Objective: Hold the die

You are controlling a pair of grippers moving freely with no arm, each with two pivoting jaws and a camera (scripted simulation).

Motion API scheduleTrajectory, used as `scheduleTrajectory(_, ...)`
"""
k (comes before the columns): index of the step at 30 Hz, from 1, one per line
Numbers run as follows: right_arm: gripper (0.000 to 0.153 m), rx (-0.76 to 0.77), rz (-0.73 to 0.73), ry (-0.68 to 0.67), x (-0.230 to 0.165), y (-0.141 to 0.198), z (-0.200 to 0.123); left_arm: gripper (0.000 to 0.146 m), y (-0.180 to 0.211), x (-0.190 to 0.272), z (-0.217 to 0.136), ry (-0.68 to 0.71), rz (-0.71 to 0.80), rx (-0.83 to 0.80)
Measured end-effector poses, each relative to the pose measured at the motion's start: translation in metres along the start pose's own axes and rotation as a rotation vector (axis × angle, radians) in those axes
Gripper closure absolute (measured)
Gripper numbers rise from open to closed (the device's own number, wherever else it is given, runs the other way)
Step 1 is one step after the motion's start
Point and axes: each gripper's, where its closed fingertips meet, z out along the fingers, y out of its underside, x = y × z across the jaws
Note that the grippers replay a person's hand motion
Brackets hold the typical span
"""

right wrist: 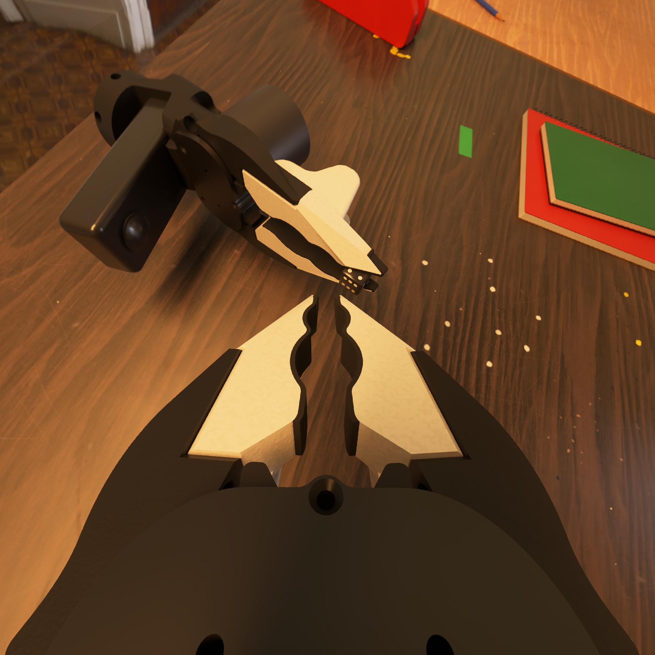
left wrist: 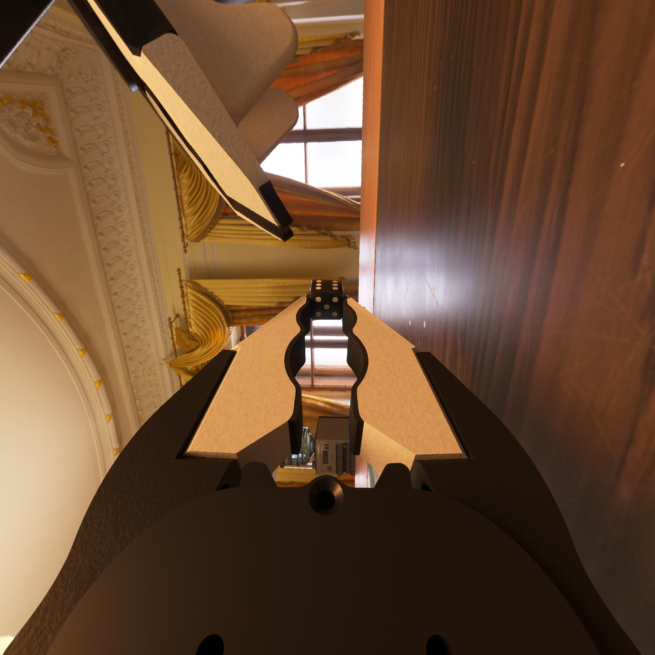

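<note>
In the right wrist view, the right claw [right wrist: 326,297] is seen nearest, its fingers drawn to a narrow gap with nothing between them. Just beyond its tips, and slightly to the right of its centre line, the die [right wrist: 351,281] is found, a small black cube with pale pips. It is pinched at the very tips of the left claw [right wrist: 358,280], which reaches in from the far left corner side of the surface [right wrist: 106,354] and points down and to the right. The die is held clear of the surface, near its middle.

In the left wrist view the same grip is confirmed: the die [left wrist: 326,299] is clamped between the fingertips of the left claw [left wrist: 326,301], and the tips of the right claw [left wrist: 280,219] are seen above and a little short of it.

The left claw is therefore the one in contact; the right is close but apart. A cube has no long axis, so only tip pressure matters, and the hold is judged shallow and liable to slip.

Farther off, toward the far right edge, a green tag [right wrist: 465,141], a red and green pad [right wrist: 595,191] and a red object [right wrist: 382,17] are seen.
</note>
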Motion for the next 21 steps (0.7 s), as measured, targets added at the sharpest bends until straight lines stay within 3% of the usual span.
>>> scheduleTrajectory(16, 0.153, -0.119, -0.138, 0.027, -0.005, 0.011, 0.007, 0.130, -0.009, 0.004, -0.001, 0.011, 0.040, 0.036)
scheduleTrajectory(21, 0.153, -0.140, -0.037, -0.014, -0.001, 0.022, -0.014, 0.130, 0.005, 0.008, 0.000, 0.034, 0.068, -0.009)
